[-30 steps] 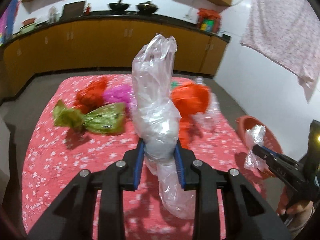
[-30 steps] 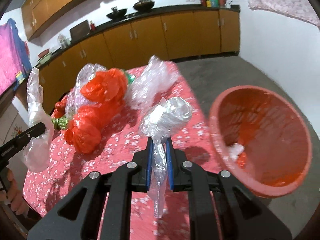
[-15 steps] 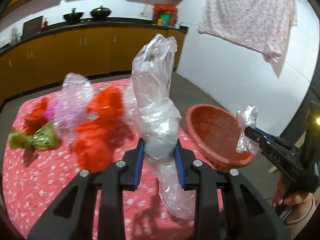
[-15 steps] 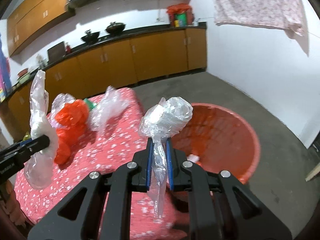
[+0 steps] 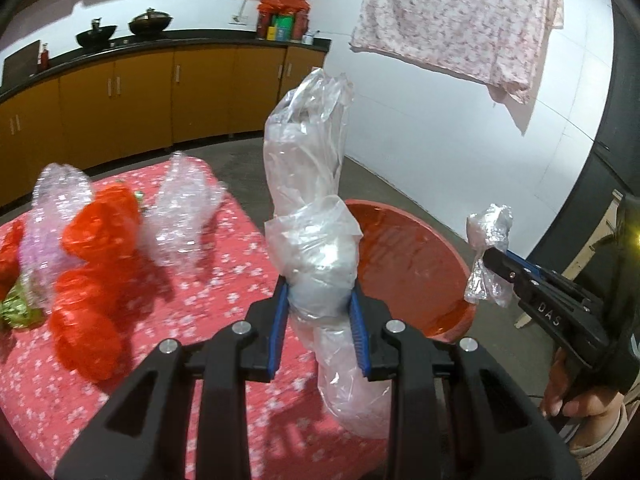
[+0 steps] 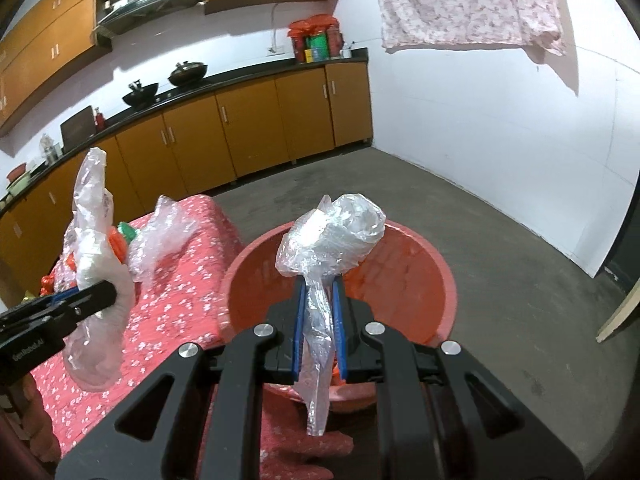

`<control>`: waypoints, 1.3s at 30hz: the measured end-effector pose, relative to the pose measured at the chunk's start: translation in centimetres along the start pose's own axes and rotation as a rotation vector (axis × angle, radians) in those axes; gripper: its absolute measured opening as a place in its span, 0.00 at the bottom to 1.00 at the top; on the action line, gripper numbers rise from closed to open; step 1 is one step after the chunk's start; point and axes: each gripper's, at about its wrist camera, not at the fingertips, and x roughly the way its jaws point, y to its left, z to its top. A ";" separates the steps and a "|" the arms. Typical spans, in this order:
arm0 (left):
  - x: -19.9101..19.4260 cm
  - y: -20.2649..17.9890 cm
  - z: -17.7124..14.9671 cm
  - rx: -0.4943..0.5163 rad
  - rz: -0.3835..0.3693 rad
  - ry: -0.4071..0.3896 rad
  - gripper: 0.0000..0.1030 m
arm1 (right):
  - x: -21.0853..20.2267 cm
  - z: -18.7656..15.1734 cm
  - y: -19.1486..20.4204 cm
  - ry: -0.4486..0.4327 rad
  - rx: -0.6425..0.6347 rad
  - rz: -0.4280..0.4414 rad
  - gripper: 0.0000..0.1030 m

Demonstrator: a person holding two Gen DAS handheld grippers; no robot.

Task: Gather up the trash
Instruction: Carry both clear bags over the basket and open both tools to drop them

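My left gripper (image 5: 320, 320) is shut on a long clear plastic bag (image 5: 308, 184) and holds it upright over the table's right edge, beside the red basin (image 5: 416, 268). My right gripper (image 6: 318, 320) is shut on a small crumpled clear plastic bag (image 6: 332, 236) and holds it above the red basin (image 6: 404, 280). The right gripper also shows in the left wrist view (image 5: 500, 264), to the right of the basin. The left gripper shows in the right wrist view (image 6: 108, 292) with its bag (image 6: 92, 220).
Orange bags (image 5: 96, 264), clear crumpled plastic (image 5: 184, 212) and a green wrapper (image 5: 16, 312) lie on the table with the red flowered cloth (image 5: 224, 304). Kitchen cabinets (image 6: 248, 128) line the far wall. A cloth (image 6: 468, 0) hangs on the white wall.
Both grippers have swung right, away from the table's middle toward the red basin. The right gripper's bag now hangs over the basin. Both grips are unchanged.
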 end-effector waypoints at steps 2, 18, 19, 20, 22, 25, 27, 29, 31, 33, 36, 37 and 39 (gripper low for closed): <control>0.8 -0.5 0.1 0.002 -0.018 0.009 0.28 | 0.2 0.1 -0.3 -0.001 0.007 -0.002 0.13; 7.5 -3.7 1.5 0.029 -0.102 0.066 0.28 | 2.2 0.3 -1.7 -0.003 0.029 -0.014 0.13; 8.1 -3.8 1.5 0.028 -0.106 0.075 0.28 | 2.3 0.3 -1.8 -0.003 0.031 -0.013 0.13; 8.5 -3.9 1.4 0.026 -0.107 0.082 0.28 | 2.5 0.3 -1.8 -0.004 0.032 -0.012 0.13; 9.4 -4.2 1.2 0.027 -0.107 0.101 0.28 | 2.8 0.3 -1.9 -0.004 0.036 -0.012 0.13; 10.3 -4.4 1.2 0.032 -0.107 0.118 0.28 | 3.4 0.4 -2.4 -0.006 0.051 -0.010 0.13; 10.8 -4.4 1.3 0.031 -0.108 0.122 0.28 | 3.7 0.5 -2.7 -0.014 0.058 -0.013 0.13; 11.3 -4.4 1.5 0.025 -0.108 0.125 0.29 | 3.8 0.7 -2.8 -0.020 0.059 -0.015 0.13; 11.9 -4.2 1.6 0.018 -0.108 0.135 0.30 | 4.1 1.0 -3.1 -0.023 0.064 -0.015 0.13; 12.5 -4.1 1.6 0.010 -0.103 0.148 0.32 | 4.3 1.3 -3.3 -0.025 0.077 -0.009 0.15; 12.9 -3.7 1.4 -0.002 -0.106 0.165 0.40 | 4.5 1.4 -3.8 -0.019 0.099 0.008 0.28; 13.0 -3.5 1.3 -0.008 -0.107 0.169 0.44 | 4.5 1.3 -3.9 -0.017 0.110 0.011 0.31; 13.1 -3.4 1.3 -0.011 -0.110 0.174 0.49 | 4.6 1.2 -4.2 -0.012 0.132 0.020 0.36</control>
